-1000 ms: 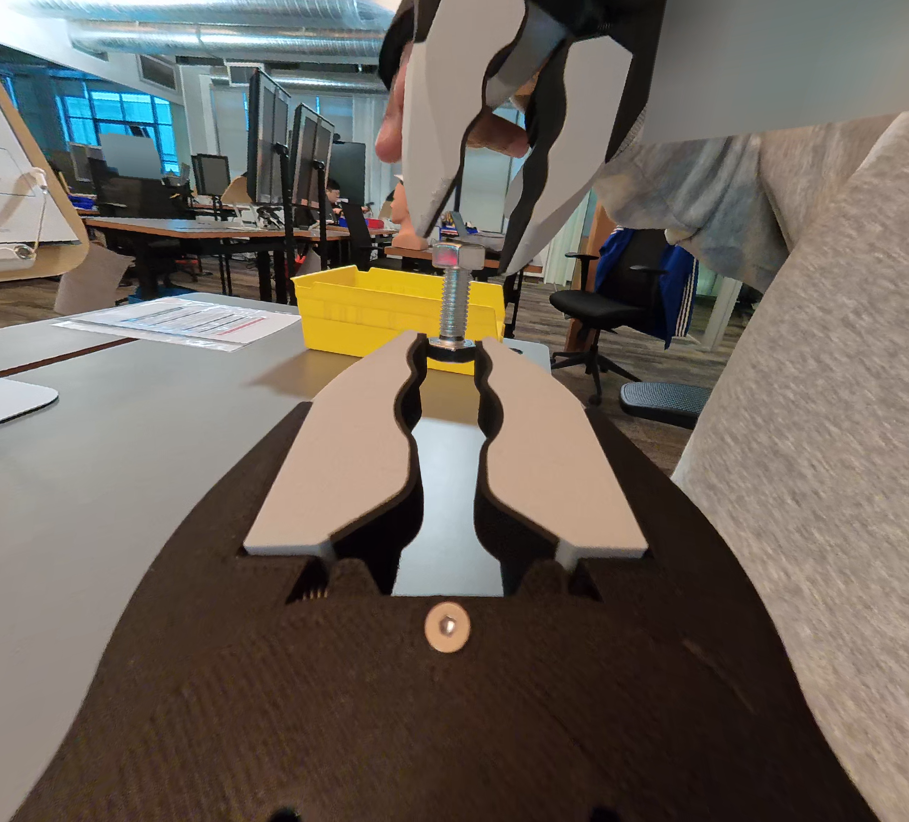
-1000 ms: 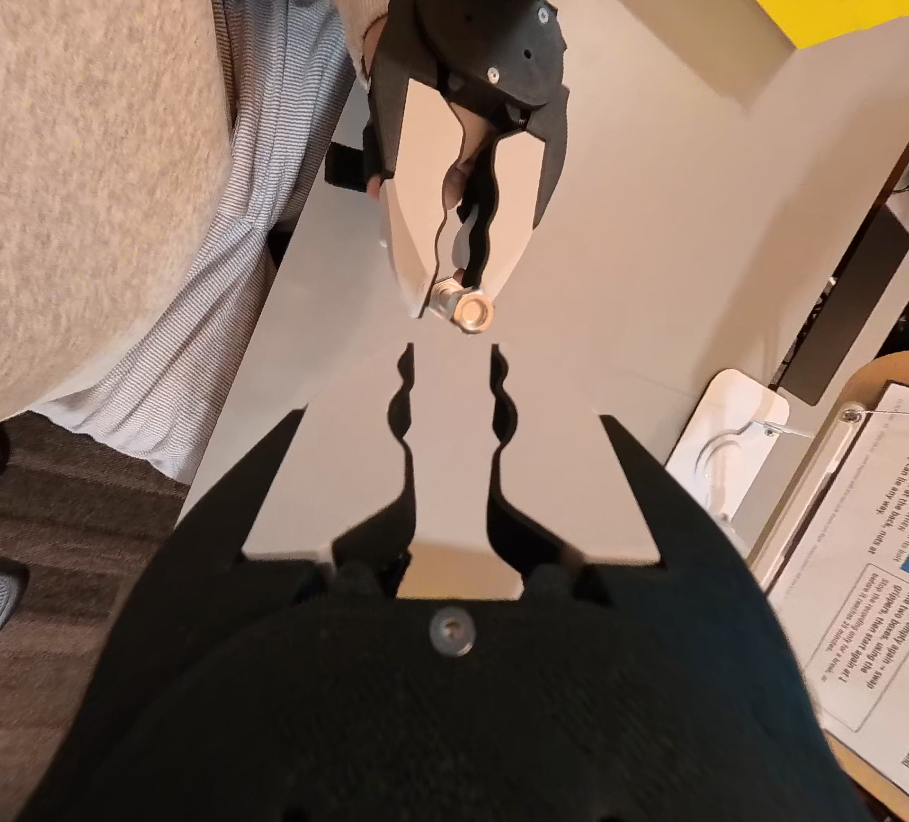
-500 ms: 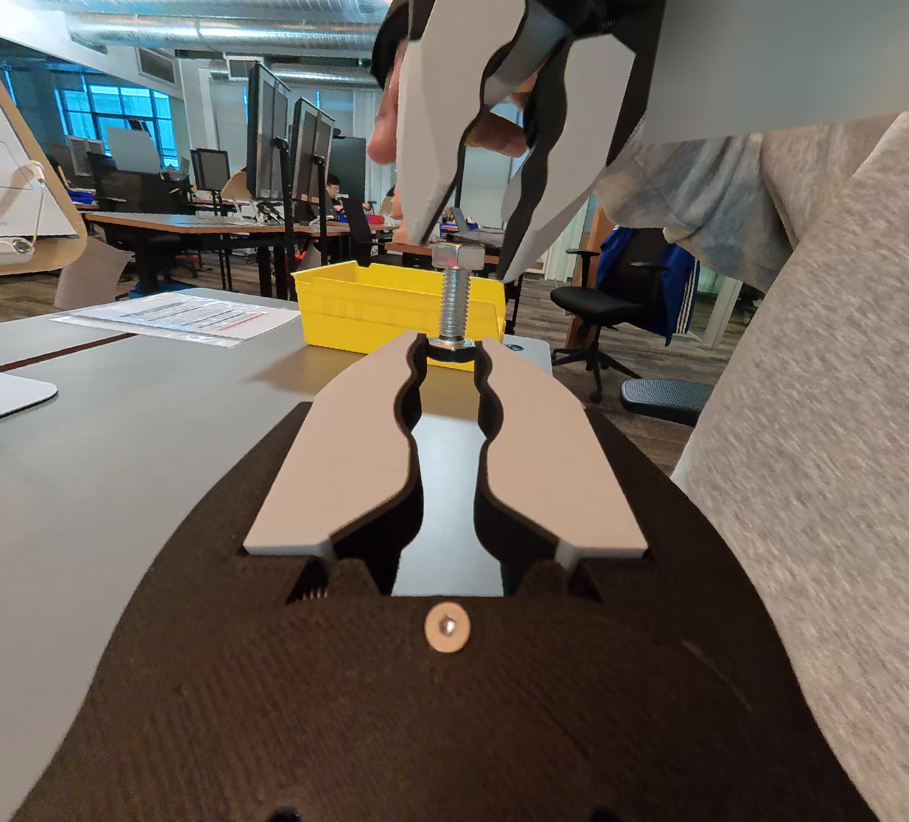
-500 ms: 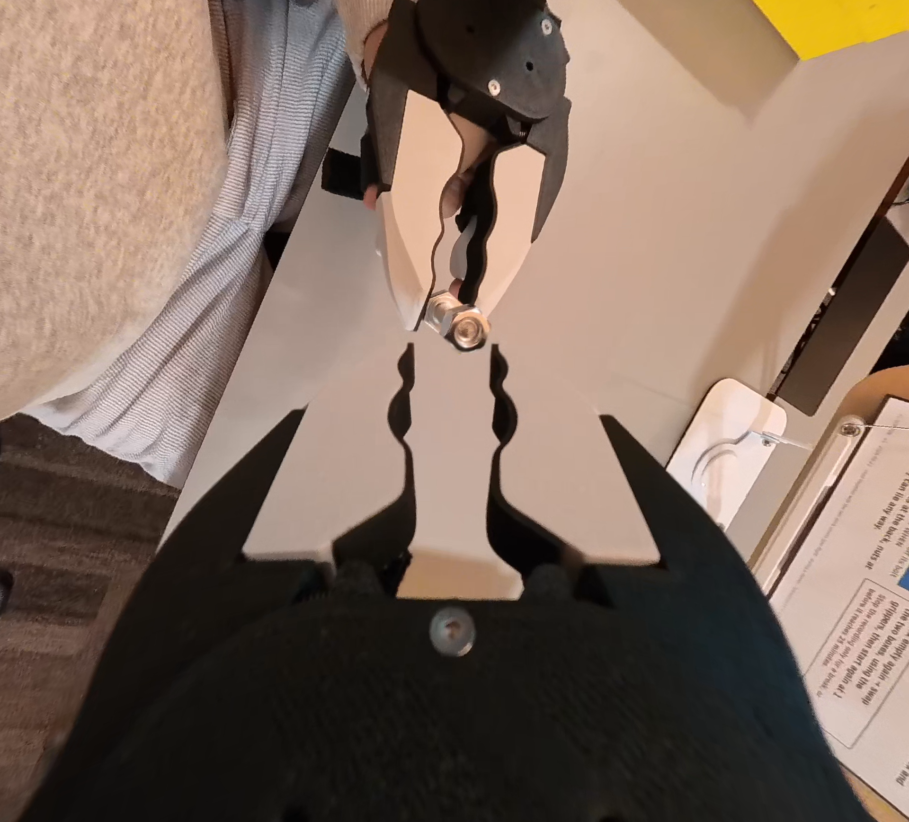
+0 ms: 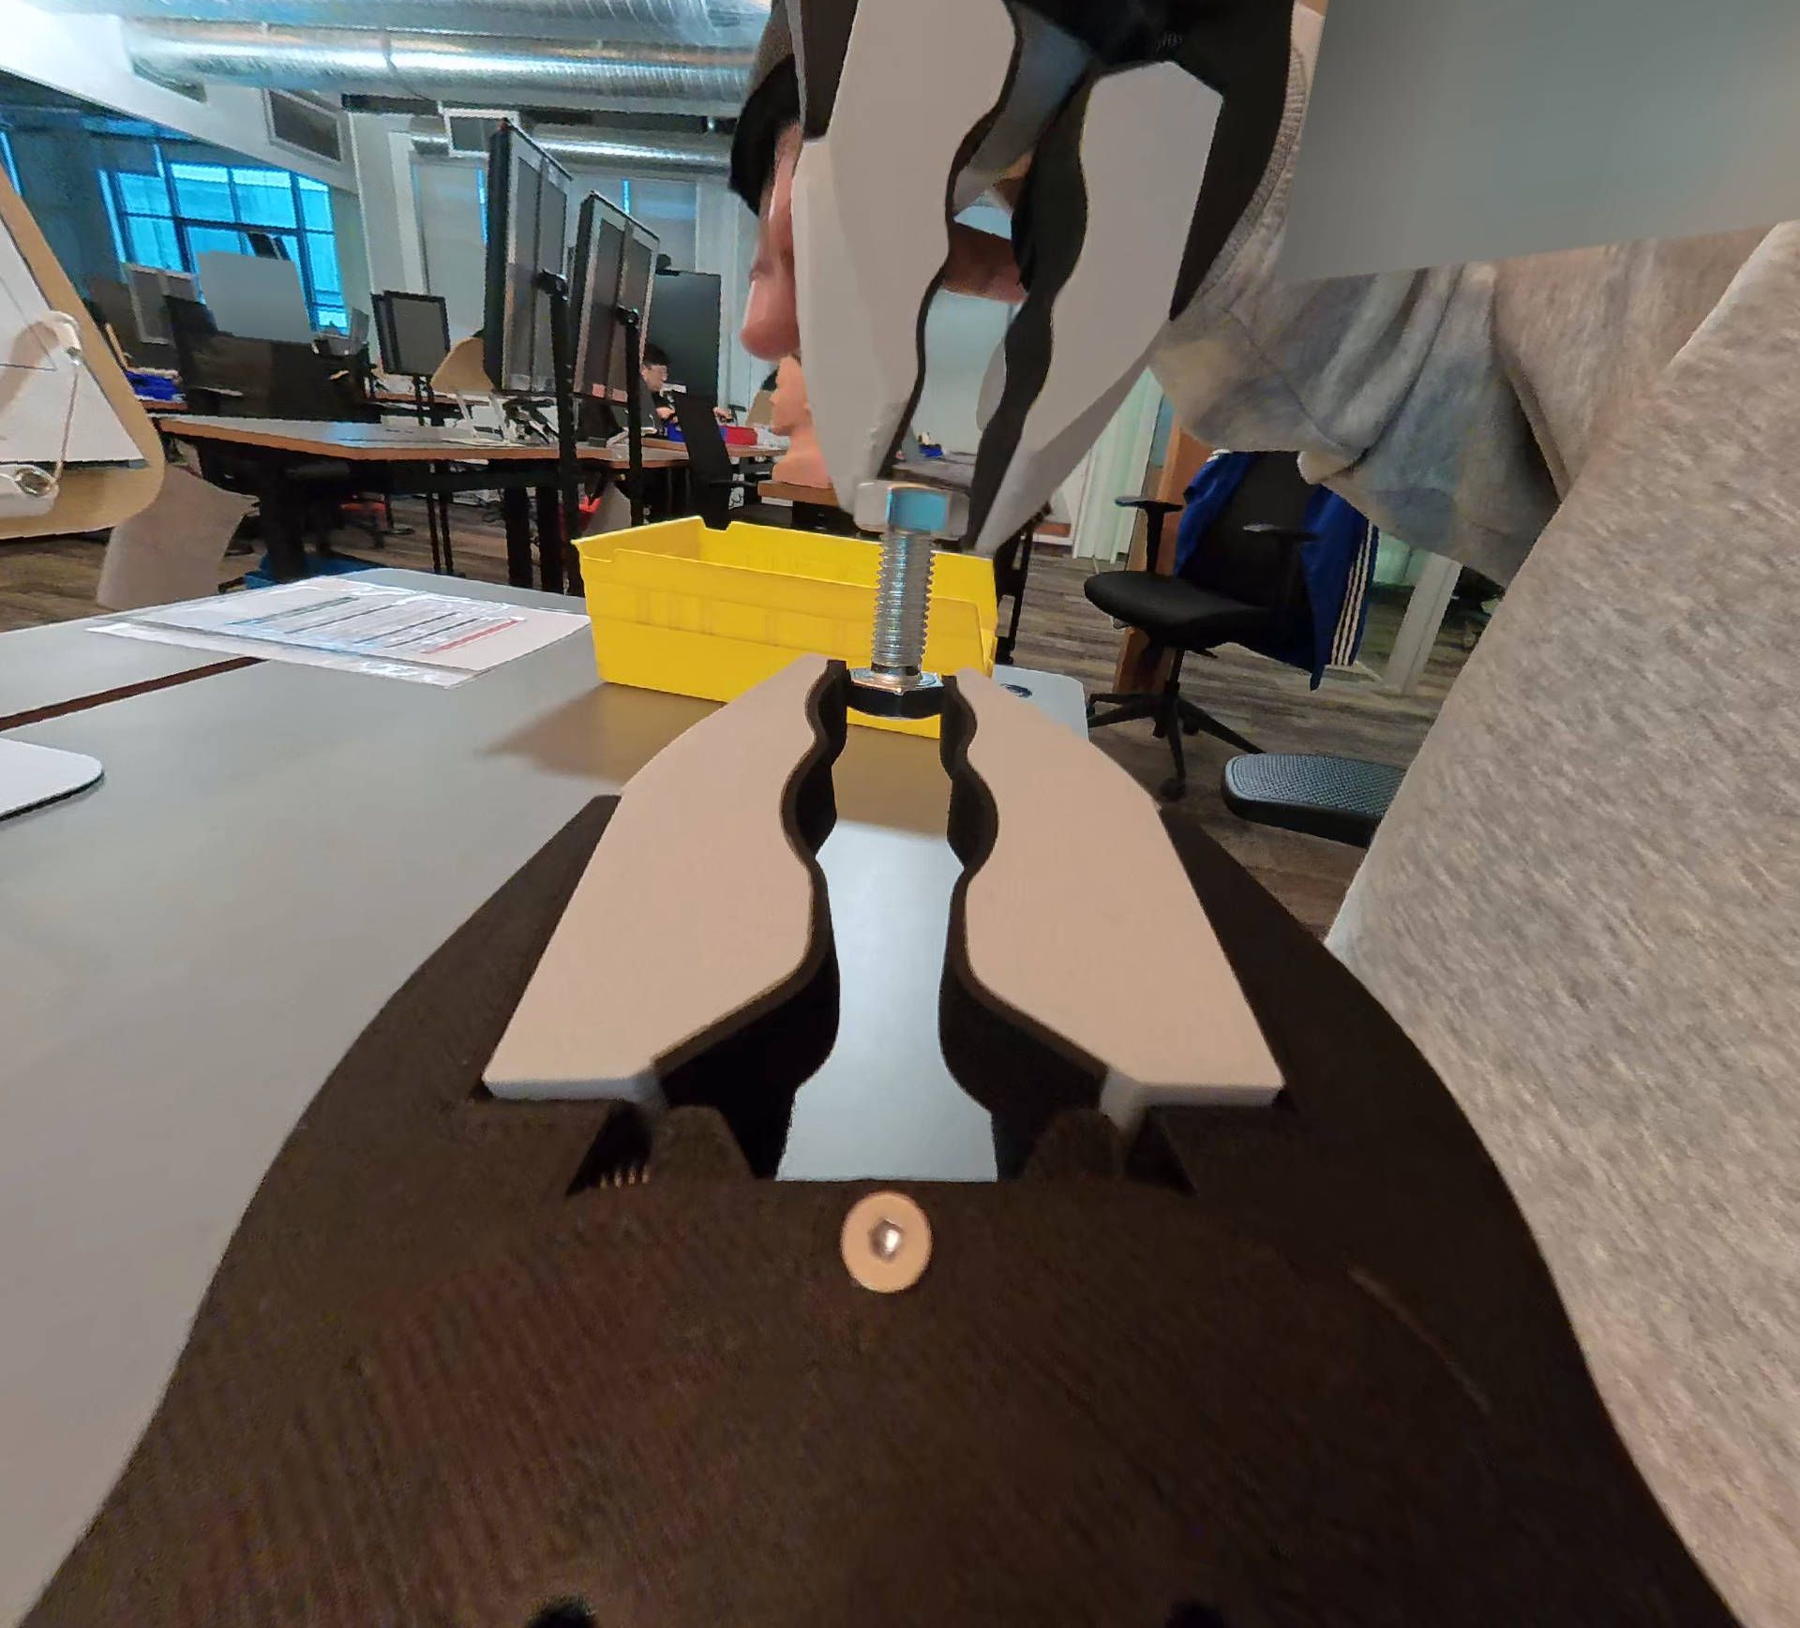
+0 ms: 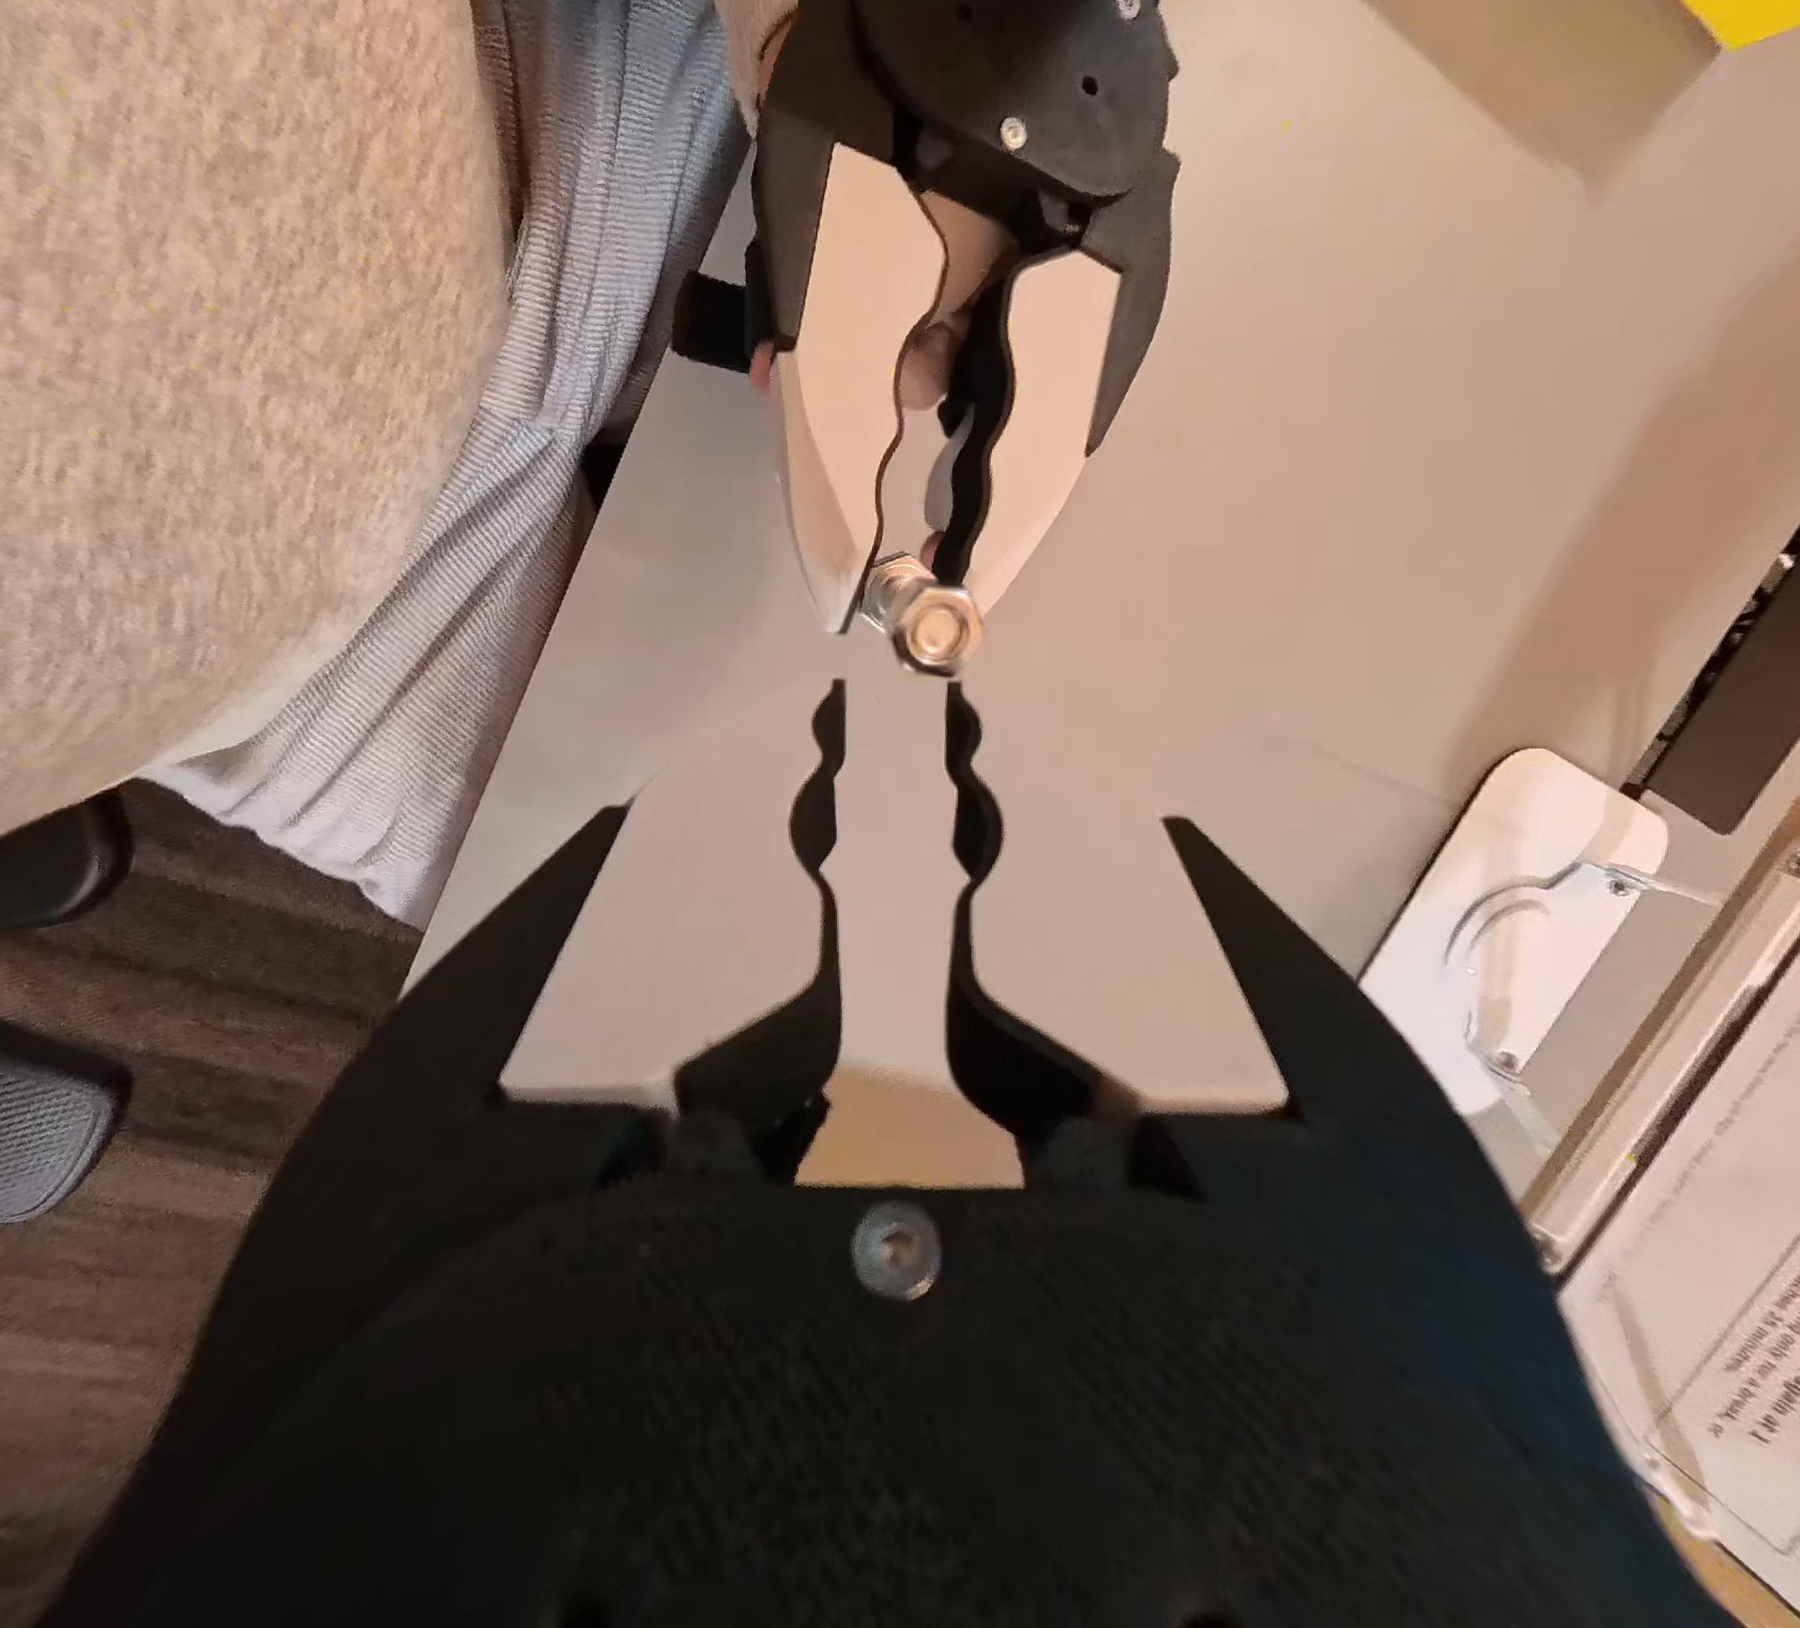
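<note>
My left gripper (image 5: 891,690) is shut on a steel nut (image 5: 891,683) at its fingertips. A threaded bolt (image 5: 901,598) stands upright in the nut, hex head on top. My right gripper (image 5: 920,515) points down from above, its two tips on either side of the bolt head. In the right wrist view the right gripper (image 6: 898,690) has a narrow gap between its jaws. The bolt head (image 6: 935,632) lies just past its tips. The left gripper (image 6: 906,607) shows beyond it, held by a hand.
A yellow bin (image 5: 740,607) stands on the grey table (image 5: 292,802) behind the bolt. A laminated sheet (image 5: 341,617) lies at the left. A white stand base (image 6: 1519,890) is at the right. A person's grey sleeve (image 5: 1607,900) fills the right side. An office chair (image 5: 1198,607) stands beyond. Left and right tips are no more than a few centimetres apart.
The right gripper has come down closer, so its tips now flank the bolt head, and its jaws have narrowed a little. The left gripper still holds the nut and bolt upright.
</note>
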A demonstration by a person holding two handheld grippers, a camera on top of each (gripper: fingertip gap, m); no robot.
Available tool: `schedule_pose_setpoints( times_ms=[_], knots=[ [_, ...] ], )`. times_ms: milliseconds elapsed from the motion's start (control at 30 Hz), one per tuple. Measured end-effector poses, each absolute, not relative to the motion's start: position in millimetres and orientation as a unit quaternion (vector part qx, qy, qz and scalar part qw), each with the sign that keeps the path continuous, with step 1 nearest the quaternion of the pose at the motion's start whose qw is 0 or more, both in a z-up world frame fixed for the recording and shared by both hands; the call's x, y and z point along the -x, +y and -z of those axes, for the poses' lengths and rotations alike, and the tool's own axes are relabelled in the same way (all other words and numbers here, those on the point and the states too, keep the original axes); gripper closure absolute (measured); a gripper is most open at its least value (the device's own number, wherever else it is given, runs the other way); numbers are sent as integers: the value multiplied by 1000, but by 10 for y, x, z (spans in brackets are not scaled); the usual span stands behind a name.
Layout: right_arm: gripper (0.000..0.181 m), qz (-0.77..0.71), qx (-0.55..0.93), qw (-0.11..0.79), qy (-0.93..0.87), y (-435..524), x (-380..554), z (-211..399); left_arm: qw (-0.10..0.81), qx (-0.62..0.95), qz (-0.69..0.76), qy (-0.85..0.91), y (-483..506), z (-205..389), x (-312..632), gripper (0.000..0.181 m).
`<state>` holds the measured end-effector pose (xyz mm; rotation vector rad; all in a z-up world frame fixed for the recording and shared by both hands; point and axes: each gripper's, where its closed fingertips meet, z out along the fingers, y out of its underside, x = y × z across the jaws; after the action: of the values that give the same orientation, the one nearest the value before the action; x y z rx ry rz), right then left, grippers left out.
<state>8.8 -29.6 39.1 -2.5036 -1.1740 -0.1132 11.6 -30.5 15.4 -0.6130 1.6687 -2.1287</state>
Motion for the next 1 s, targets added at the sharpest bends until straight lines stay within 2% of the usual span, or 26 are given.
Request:
schedule_pose_setpoints(
  times_ms=[167,400,633,967,1000],
  knots=[
    [163,39,878,223,-422,-220,-62,-463,178,216,754,595,-327,-137,-109,161],
    [159,18,876,214,-432,-207,-7,-403,180,214,754,594,-330,-141,-106,161],
    [162,-2,892,186,-413,-315,-52,-372,181,220,758,586,-290,-170,-125,161],
    [162,-29,875,212,-435,-252,184,-426,182,219,753,594,-317,-136,-124,162],
    [158,-21,873,215,-438,-231,185,-423,182,216,752,596,-328,-132,-116,161]
  ],
)
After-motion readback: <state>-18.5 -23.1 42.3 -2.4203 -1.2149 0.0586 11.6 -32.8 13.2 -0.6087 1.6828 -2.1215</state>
